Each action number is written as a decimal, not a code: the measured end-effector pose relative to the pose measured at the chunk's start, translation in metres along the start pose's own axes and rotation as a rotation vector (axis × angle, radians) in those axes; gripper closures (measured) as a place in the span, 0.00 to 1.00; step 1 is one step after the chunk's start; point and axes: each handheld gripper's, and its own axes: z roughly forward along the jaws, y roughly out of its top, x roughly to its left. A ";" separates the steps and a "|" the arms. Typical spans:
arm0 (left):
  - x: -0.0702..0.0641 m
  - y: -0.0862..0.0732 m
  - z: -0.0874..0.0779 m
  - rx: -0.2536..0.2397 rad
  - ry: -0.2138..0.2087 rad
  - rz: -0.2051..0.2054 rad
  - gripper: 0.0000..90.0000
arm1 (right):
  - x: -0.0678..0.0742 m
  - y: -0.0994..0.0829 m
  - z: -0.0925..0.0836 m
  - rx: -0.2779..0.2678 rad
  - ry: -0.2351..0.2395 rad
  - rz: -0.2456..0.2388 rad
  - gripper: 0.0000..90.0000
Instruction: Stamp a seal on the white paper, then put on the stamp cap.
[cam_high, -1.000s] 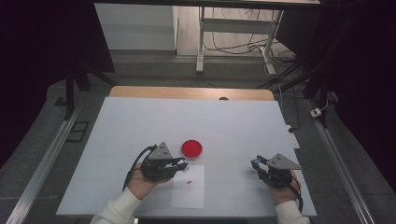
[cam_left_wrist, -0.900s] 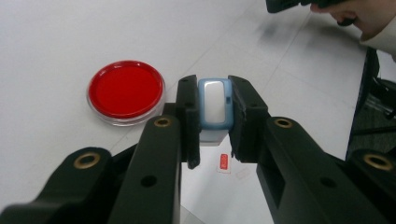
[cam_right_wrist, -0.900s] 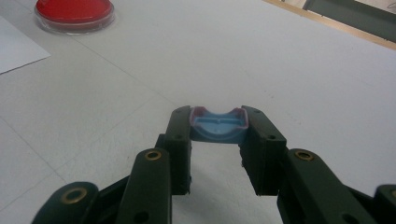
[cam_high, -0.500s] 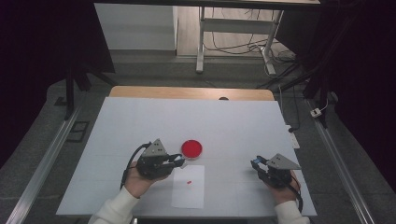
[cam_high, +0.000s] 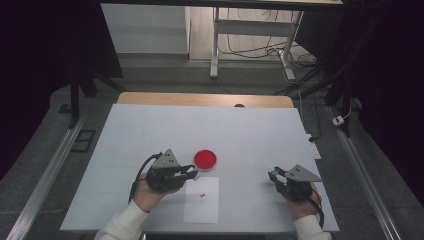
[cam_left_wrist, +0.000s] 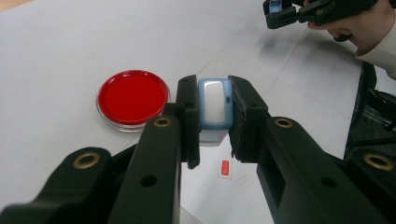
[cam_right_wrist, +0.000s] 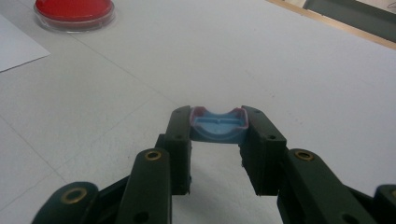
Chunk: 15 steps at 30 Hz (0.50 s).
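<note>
Right now my left tongs (cam_left_wrist: 214, 122) are clenched on a small light-blue case (cam_left_wrist: 215, 109) with a white panel on its face, pinched by its two narrow sides at the centre of the left gripper view; in the high view these tongs (cam_high: 192, 172) sit at lower centre-left, just below the red dish (cam_high: 205, 158). My right tongs (cam_right_wrist: 218, 133) grip a blue cap (cam_right_wrist: 218, 125) with a pinkish rim, its hollow side turned up, low in the middle of the right gripper view, and they show at the lower right of the high view (cam_high: 274, 176). Both pieces look like thin moulded plastic: light, stiff, smooth enough to slip, so I judge a firm but modest squeeze on the flat side walls is the right hold, not the curved corners. The cap's walls seem thin and may flex if I press harder. A white sheet (cam_high: 201, 199) lies on the counter (cam_high: 150, 125) below the dish, with a tiny red chip (cam_left_wrist: 225, 167) on it; that chip looks featherlight and flat, hard to pinch except by its edges. The dish, clear-walled with red filling, I would take by its rim.
</note>
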 end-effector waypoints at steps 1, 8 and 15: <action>0.000 0.000 0.000 -0.001 0.001 -0.002 0.83 | 0.000 0.000 0.000 0.000 0.000 0.000 0.71; -0.001 -0.001 0.001 -0.002 0.005 -0.002 0.83 | 0.001 0.000 0.000 -0.002 0.000 -0.002 0.72; 0.000 -0.001 0.001 -0.003 0.007 -0.004 0.83 | 0.008 0.004 0.001 -0.019 0.028 -0.010 0.72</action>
